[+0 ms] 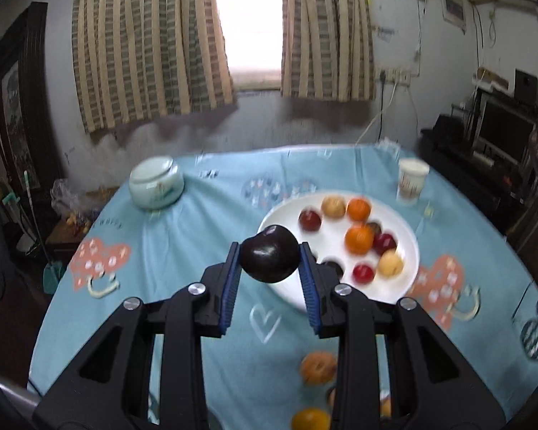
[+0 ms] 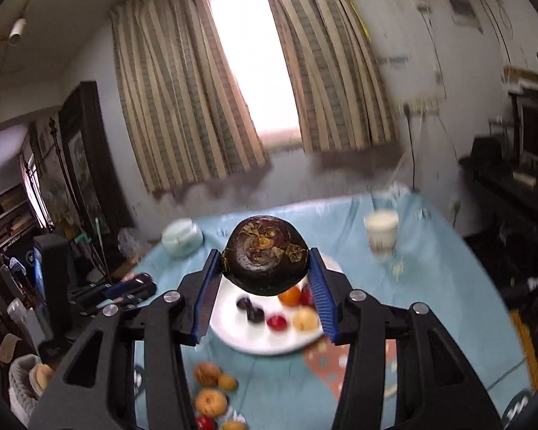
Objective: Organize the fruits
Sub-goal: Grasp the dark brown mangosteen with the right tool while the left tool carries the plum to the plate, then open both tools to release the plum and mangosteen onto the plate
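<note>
White plate (image 1: 405, 286) holds mixed fruits; left hand-held gripper (image 1: 270, 261) grasps dark plum (image 1: 270, 252), right hand-held gripper (image 2: 267, 268) mangosteen (image 2: 267, 254).

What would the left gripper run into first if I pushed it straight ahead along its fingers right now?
Most likely the white plate. The left gripper, shut on a dark plum, points down and forward over the plate's near rim, where dark, red and orange fruits sit. Depth is unclear, so the exact contact spot is uncertain.

Your right gripper (image 2: 266, 261) clamps a dark round fruit (image 2: 265, 254) above the white plate (image 2: 254, 340), which holds small fruits, with more loose fruits (image 2: 211, 387) in front of the plate and a cup (image 2: 380, 231) behind it.
</note>
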`<action>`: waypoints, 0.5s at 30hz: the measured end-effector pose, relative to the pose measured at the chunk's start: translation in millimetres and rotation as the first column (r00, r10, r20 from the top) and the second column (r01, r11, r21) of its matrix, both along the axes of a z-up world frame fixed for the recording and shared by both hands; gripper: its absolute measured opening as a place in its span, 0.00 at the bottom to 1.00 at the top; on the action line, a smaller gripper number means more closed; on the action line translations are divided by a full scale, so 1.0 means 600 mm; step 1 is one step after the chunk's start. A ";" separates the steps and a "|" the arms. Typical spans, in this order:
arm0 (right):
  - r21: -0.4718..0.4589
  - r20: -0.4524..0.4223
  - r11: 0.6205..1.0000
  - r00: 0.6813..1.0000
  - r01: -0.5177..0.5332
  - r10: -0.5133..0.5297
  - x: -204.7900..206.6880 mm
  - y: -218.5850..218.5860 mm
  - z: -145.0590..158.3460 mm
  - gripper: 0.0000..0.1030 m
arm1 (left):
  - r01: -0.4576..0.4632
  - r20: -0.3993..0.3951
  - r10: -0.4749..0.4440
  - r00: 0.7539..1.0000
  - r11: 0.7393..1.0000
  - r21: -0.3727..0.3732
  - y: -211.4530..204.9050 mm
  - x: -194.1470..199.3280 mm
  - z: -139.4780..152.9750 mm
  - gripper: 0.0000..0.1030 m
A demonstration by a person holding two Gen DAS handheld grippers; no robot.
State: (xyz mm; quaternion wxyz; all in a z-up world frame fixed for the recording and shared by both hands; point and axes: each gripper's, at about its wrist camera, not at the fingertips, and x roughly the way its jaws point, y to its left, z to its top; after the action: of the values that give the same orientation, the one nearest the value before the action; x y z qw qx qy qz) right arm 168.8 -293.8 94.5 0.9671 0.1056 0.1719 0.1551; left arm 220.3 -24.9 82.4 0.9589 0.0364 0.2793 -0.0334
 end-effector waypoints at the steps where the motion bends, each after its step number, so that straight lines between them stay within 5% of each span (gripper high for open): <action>1: -0.010 0.019 1.000 1.000 0.006 -0.006 0.007 0.004 0.012 0.48 | -0.005 0.004 0.005 1.000 1.000 -0.007 -0.009 0.012 0.006 0.31; 5: -0.012 0.006 1.000 1.000 0.003 -0.003 0.072 0.027 -0.002 0.48 | -0.007 -0.050 0.005 0.999 1.000 -0.026 -0.038 0.070 -0.033 0.31; 11: -0.034 -0.227 0.999 0.973 -0.038 0.029 0.207 0.057 -0.143 0.48 | 0.004 -0.186 -0.001 0.982 1.000 0.019 -0.056 0.134 -0.150 0.32; 15: -0.059 -0.345 0.997 0.938 -0.053 0.029 0.250 0.071 -0.213 0.47 | 0.011 -0.235 -0.007 0.972 1.000 0.015 -0.050 0.151 -0.187 0.32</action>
State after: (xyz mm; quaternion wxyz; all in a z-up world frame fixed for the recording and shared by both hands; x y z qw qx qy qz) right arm 318.9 -251.1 -33.2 0.9218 0.0947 0.3454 0.1486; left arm 310.8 -55.1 -29.5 0.9187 0.0410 0.3908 -0.0395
